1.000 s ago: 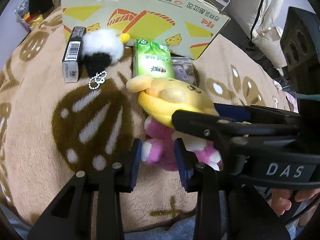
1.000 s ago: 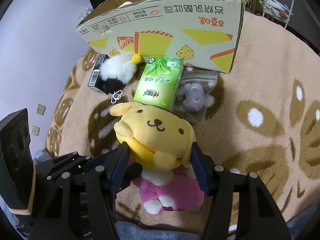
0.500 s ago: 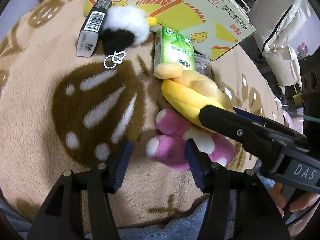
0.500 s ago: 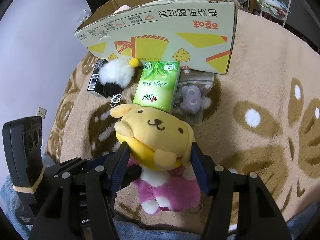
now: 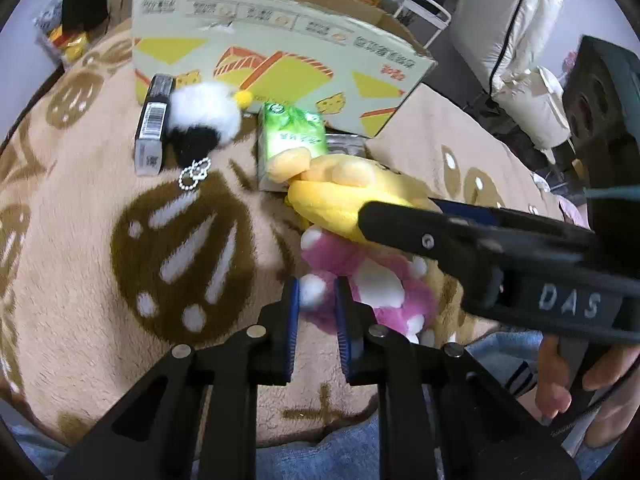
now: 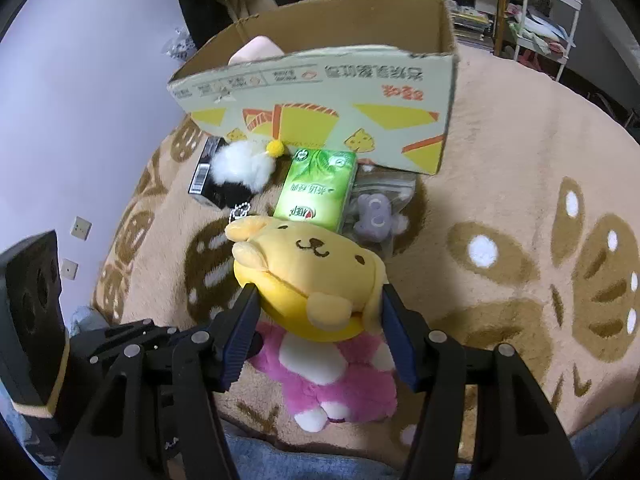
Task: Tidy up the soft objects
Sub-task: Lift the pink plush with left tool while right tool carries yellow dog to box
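A plush dog with a yellow head (image 6: pixel 316 276) and pink body (image 6: pixel 336 384) lies on the patterned blanket (image 6: pixel 500 184). My right gripper (image 6: pixel 320 320) is shut on the yellow head, one finger on each side. My left gripper (image 5: pixel 314 294) is shut on the plush's white-tipped pink paw (image 5: pixel 312 288); the yellow head (image 5: pixel 344 196) shows beyond it. An open cardboard box (image 6: pixel 328 92) stands behind, with something pale pink inside.
In front of the box lie a green tissue pack (image 6: pixel 316 192), a black-and-white pompom keychain (image 6: pixel 240 172), a black barcode box (image 5: pixel 152 136) and a bagged purple toy (image 6: pixel 376 216). A black speaker (image 6: pixel 32 320) stands left. Shelves stand behind.
My left gripper has closed its jaws onto the plush's paw. My right gripper has lifted the yellow head a little, still clamped.
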A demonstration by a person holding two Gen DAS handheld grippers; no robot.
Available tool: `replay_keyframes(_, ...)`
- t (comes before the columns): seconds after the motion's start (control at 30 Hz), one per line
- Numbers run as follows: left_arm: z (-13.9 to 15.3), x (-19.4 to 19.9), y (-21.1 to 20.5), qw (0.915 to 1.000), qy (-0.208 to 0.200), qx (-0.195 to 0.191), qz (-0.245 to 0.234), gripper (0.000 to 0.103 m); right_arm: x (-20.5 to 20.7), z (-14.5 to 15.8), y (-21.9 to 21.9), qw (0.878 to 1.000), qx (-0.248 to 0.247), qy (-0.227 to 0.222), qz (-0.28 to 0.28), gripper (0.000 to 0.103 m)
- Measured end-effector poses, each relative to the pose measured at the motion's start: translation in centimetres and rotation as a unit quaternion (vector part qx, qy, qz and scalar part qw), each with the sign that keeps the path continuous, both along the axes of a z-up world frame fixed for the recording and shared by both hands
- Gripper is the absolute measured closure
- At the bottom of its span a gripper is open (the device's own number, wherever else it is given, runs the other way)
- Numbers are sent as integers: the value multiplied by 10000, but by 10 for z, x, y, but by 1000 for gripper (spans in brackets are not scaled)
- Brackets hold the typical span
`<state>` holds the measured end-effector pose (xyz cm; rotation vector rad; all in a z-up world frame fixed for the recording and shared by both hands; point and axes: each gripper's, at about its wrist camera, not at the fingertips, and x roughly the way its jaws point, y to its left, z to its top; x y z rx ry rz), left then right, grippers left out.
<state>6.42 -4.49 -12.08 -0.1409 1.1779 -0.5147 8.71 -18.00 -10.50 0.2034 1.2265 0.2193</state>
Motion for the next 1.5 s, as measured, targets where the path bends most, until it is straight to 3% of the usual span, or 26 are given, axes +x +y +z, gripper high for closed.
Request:
replay_keyframes(0.17,17,-6,0,9994,-343,53,29,86,-2,11,-6,9998,48,-179,-89,39)
replay_keyframes(0.53,41,-1,18,9917,-1023,605,493,86,-9,33,-9,9981,104,-598,-118,40)
replay_keyframes(0.83,77,-12,29,9753,-1893,838,765,87,-14,55,-17,9922,141,-1193,-326,40)
replay_keyframes(0.93,93,-16,33,9652,-2303,904,849,87,-18,64,-19,9885,151,-1463,-367,40)
replay_keyframes(1.23,132,-18,42,9423,-3032,890,1109,87,-19,93,-21,9750,234,-2164,-442,40)
replay_keyframes(1.5,164,8,39,9214,-3559,975,1220,87,-3,119,-25,9598,271,-2738,-547,40)
